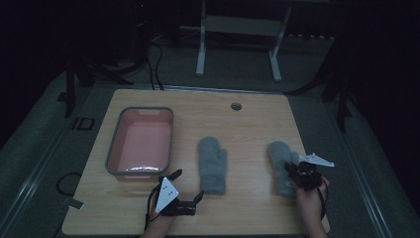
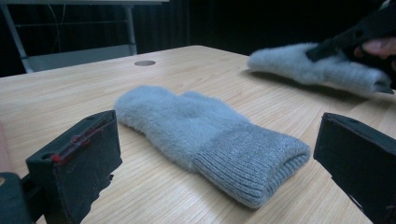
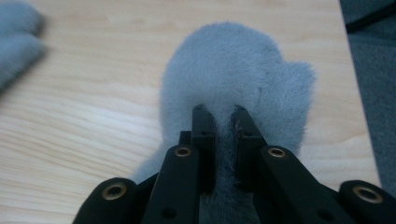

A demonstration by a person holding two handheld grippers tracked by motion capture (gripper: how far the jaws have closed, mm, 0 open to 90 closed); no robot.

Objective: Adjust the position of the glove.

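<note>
Right gripper [image 3: 219, 116], lower centre of frame: jaws clenched on grey mitten [image 3: 233, 70], held over table [image 3: 93, 116]; risk, thin fluffy pinch slipping free when lifted

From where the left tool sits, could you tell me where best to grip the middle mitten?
Probably the ribbed cuff of the middle mitten: it faces the open left tool, lies flat, and looks firmer than the fluffy palm. Come in low from the near edge, pinching across its thickness.

Wooden table [image 1: 247, 124]: pink bin [image 1: 141, 141], two mittens [image 1: 213, 166].
</note>
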